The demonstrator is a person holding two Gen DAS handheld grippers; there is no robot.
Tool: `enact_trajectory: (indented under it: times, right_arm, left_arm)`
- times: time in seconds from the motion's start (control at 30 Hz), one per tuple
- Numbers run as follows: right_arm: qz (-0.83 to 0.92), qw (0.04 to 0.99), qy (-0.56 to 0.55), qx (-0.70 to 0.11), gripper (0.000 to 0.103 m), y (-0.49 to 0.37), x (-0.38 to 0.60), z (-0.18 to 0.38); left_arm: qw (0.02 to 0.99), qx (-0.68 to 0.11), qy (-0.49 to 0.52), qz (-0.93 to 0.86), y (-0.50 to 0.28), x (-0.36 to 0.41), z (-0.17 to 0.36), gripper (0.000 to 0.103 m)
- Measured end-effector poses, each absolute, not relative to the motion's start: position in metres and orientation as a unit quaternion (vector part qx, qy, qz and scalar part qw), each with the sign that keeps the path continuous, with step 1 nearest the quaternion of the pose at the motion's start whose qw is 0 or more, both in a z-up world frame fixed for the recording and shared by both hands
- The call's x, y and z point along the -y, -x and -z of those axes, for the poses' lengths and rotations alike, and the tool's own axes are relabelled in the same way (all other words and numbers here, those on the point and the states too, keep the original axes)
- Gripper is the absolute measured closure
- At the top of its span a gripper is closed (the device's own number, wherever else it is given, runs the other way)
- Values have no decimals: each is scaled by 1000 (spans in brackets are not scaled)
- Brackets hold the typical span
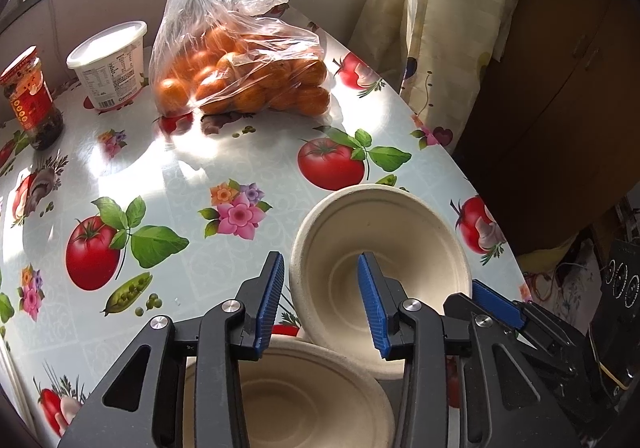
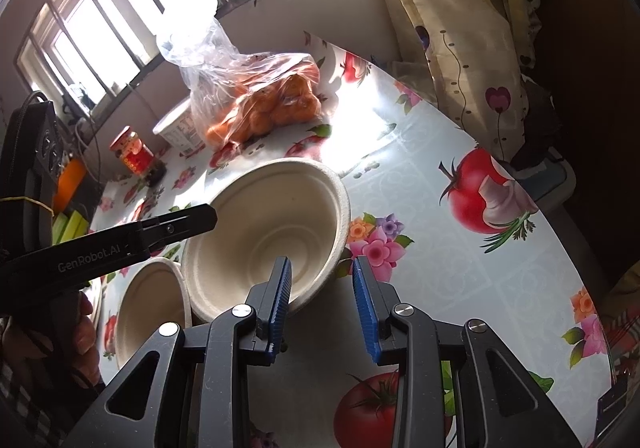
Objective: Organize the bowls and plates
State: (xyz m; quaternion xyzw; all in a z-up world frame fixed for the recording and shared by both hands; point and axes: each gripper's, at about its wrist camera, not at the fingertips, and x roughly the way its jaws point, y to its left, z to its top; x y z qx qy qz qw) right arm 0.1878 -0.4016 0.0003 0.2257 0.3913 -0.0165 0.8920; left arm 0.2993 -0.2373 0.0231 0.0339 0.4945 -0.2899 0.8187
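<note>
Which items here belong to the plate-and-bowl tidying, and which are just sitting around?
Job items:
- deep paper bowl
- shallower paper bowl

Just lying about:
- bag of oranges
- white lidded tub
- red-labelled jar
- curtain

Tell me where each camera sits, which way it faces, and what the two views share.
Left wrist: on the left gripper, looking down its blue fingers at the upper bowl and lower bowl; the right gripper shows beside it.
Right wrist: on the right gripper, looking down at the same bowls from their right; the left gripper and a hand show.
Shared: both bowls, bag of oranges, tub, jar, tablecloth.
</note>
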Motion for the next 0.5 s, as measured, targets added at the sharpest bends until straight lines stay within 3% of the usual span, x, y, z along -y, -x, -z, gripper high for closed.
enact_trajectory:
  times: [0.13,0.5]
  right_arm:
    - [13,891,-225,-394,79,-190,401,1]
    - [14,892,-223,-393,81,-190,401,1]
  left_arm:
    - [819,-494,-37,290,-299,239,-23,67]
    - [819,-494,-40,289,-300,240,-21,69]
